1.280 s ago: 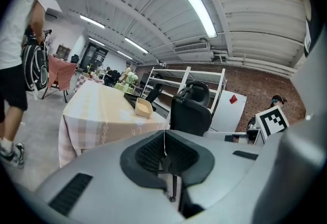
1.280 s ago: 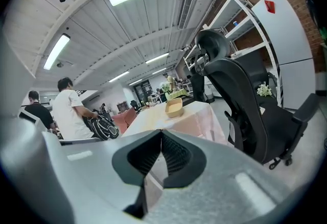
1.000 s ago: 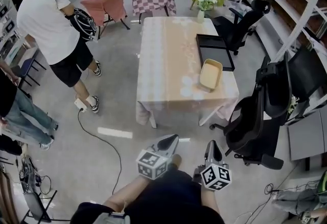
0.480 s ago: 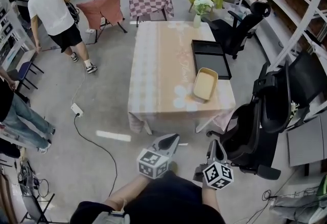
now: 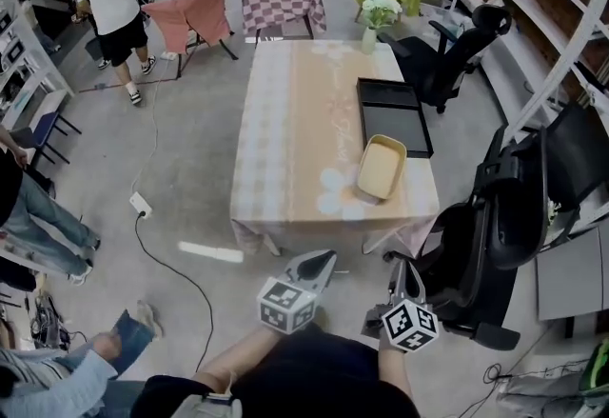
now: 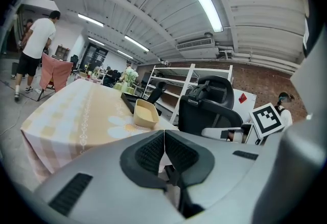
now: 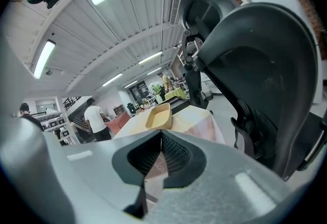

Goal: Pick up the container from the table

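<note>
The left gripper (image 5: 319, 266) and the right gripper (image 5: 407, 273) hang side by side short of the table (image 5: 295, 121), well apart from it. Each has its jaws pressed together with nothing between them. A black chair (image 5: 495, 216) stands to the right, by the table's near right corner. The container (image 5: 382, 168), a shallow tan tray, lies empty on the table near that corner, close to the right edge. A black tray (image 5: 393, 114) lies just beyond it along the same edge. A vase (image 5: 379, 11) of flowers stands at the far right corner. A person (image 5: 112, 2) in a white shirt is far off to the left.
</note>
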{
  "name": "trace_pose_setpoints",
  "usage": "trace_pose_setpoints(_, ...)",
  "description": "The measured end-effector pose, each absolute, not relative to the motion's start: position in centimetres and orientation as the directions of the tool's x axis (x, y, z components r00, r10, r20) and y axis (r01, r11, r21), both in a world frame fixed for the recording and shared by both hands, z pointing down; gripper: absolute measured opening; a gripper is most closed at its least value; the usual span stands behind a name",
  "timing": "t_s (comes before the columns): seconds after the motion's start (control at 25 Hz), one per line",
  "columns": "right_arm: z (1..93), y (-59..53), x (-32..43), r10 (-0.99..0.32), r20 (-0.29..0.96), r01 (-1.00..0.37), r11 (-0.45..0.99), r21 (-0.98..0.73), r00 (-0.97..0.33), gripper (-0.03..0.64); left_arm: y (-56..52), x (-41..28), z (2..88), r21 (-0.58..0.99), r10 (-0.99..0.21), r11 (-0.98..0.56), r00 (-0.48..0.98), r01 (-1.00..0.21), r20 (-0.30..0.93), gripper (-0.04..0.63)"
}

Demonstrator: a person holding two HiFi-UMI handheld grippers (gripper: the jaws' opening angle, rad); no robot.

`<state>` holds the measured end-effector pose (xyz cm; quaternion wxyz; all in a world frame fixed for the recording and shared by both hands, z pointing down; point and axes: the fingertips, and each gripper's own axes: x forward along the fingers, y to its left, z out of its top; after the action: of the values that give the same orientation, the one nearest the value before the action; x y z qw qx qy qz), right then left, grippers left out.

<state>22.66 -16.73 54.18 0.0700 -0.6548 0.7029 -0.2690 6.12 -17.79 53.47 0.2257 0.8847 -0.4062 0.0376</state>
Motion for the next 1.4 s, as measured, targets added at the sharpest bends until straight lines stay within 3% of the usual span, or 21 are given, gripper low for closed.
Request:
trace_pose_setpoints(0.84, 55.2, -17.3, 20.8, -0.94, 0.269, -0.864, 0.05, -0.5, -0.21, 0.005, -17.9, 5.9, 54.2, 0.373, -0.719, -0.529, 0.636, -0.762, 0.28, 0.011)
trace_pose_setpoints(1.4, 54.0, -22.7, 22.3, -0.948, 0.262, -0.865, 0.027, -0.501, -0.181, 0.005, -23.8, 7.2, 52.7, 0.376, -0.715, -0.539, 0.645, -0.754, 0.268, 0.011)
